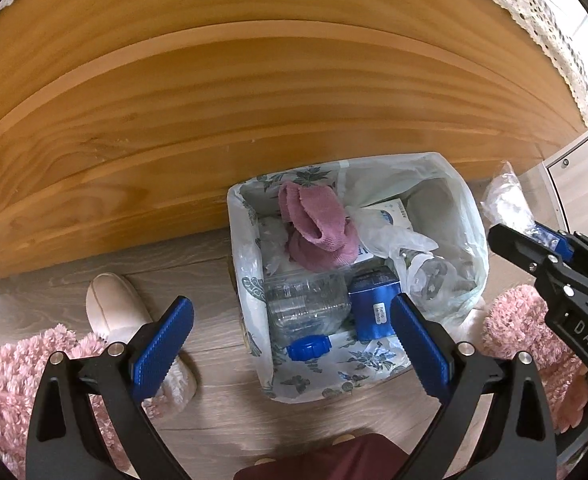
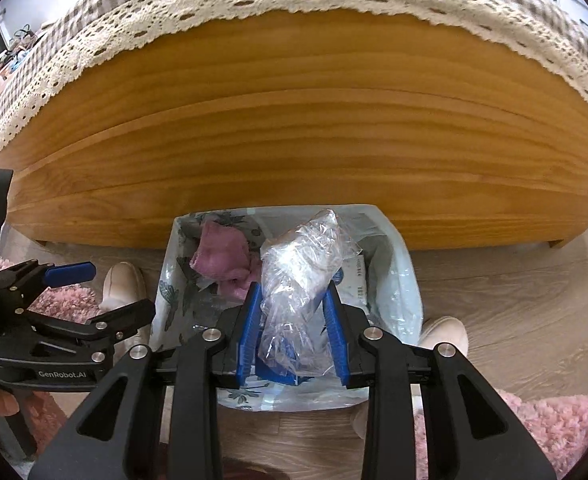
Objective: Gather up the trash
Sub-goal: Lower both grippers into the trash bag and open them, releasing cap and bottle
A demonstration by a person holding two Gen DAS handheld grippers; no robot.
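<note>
Pinching a crumpled clear wrapper (image 2: 301,292), the right gripper (image 2: 294,336) hangs over the bin (image 2: 401,280), its blue pads pressed into the plastic from both sides. The left gripper (image 1: 292,350) has its jaws spread wide with nothing between the pads; the bin's near rim shows in the gap. Inside the bin, from the left wrist view, lie a clear bottle (image 1: 305,308) with a blue cap at 6 o'clock, a blue box (image 1: 373,304) beside it at 5 o'clock, and a pink cloth (image 1: 317,228) toward 11 o'clock. A wooden bed frame (image 1: 214,120) stands behind the bin at 12 o'clock. A slipper (image 1: 114,308) lies at 9 o'clock on the floor, touching a pink rug (image 1: 22,380).
</note>
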